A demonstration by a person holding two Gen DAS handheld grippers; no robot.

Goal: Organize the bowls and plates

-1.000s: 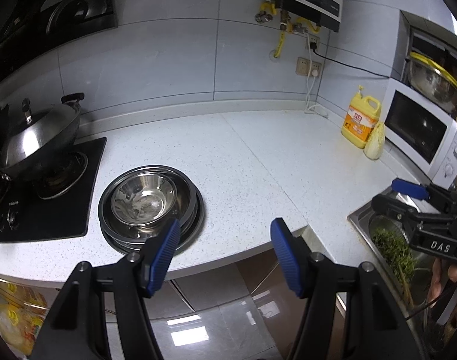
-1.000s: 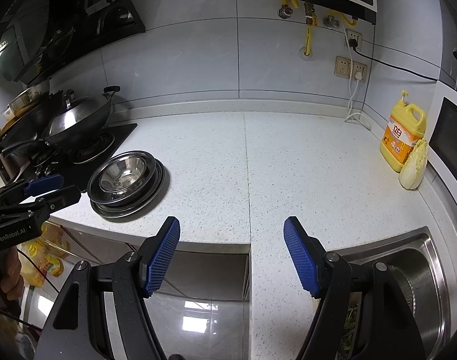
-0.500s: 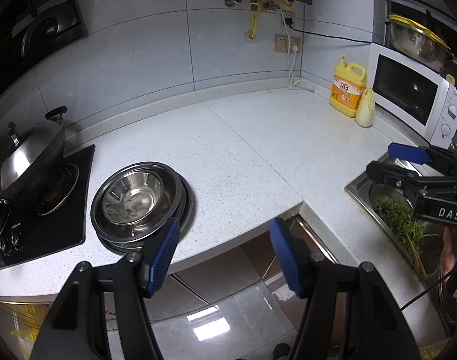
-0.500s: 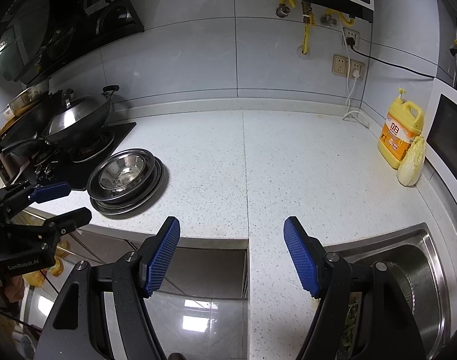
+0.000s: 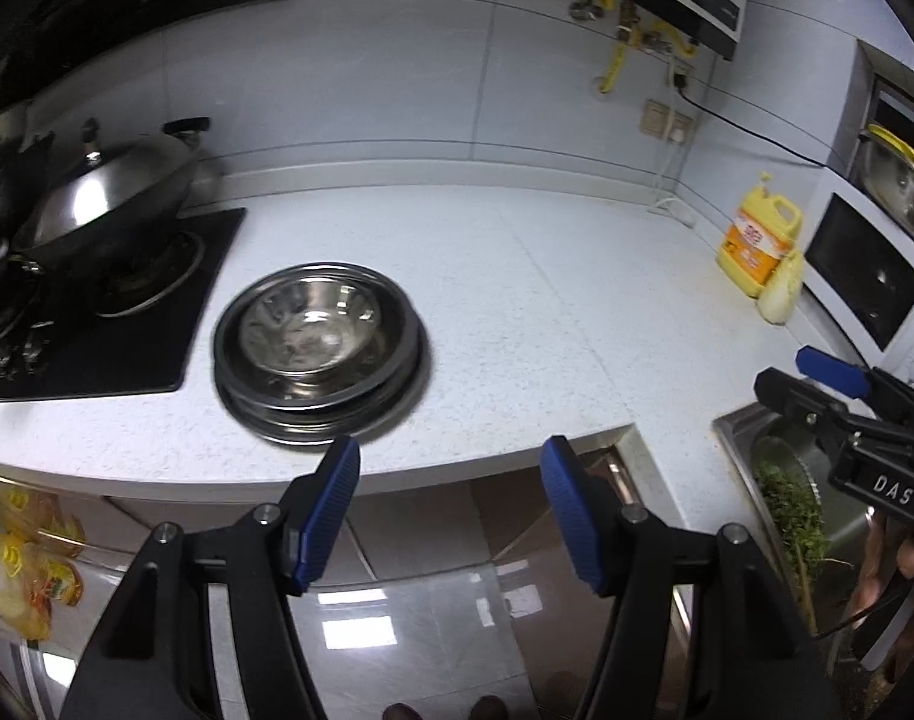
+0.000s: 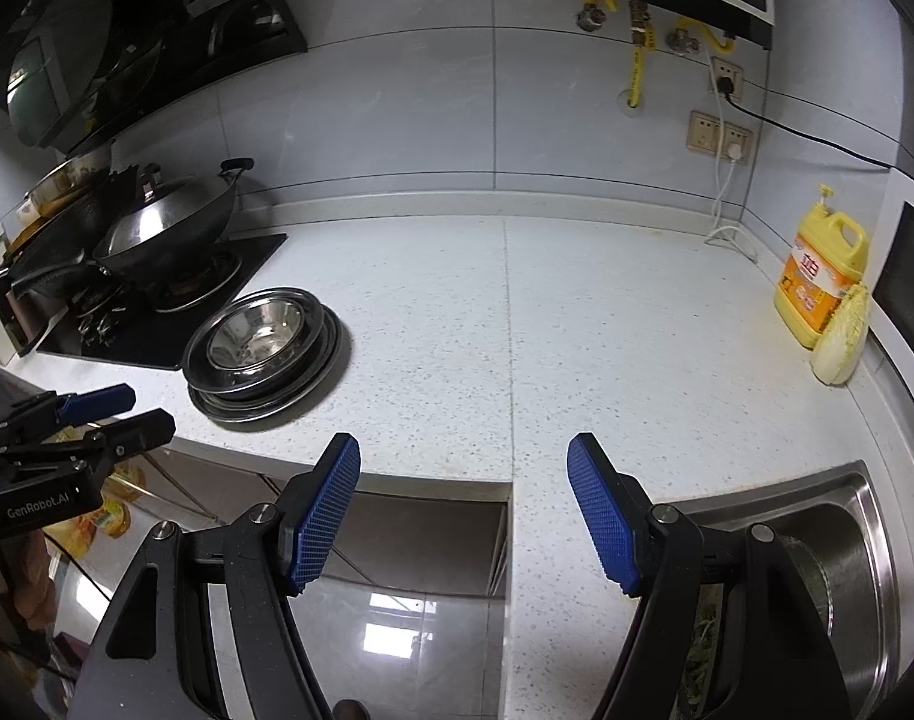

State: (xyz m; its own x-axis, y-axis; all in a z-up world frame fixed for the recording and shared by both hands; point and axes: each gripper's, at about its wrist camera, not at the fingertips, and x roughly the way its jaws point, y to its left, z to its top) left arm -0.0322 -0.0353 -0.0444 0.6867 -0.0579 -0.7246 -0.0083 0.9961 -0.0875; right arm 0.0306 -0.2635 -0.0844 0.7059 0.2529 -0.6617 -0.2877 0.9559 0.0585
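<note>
A stack of steel plates with a steel bowl on top sits on the white counter beside the stove; it also shows in the right wrist view. My left gripper is open and empty, held off the counter's front edge just below the stack. My right gripper is open and empty, over the counter's front edge to the right of the stack. Each gripper shows in the other's view: the right one near the sink, the left one at the left.
A black hob with a lidded wok is left of the stack. A yellow detergent jug and a cabbage stand by the microwave. A steel sink holds greens at the right.
The left gripper has swung back toward the stack and come closer, so the stack looks larger and nearer its fingers. The right gripper has barely moved. Both stay open.
</note>
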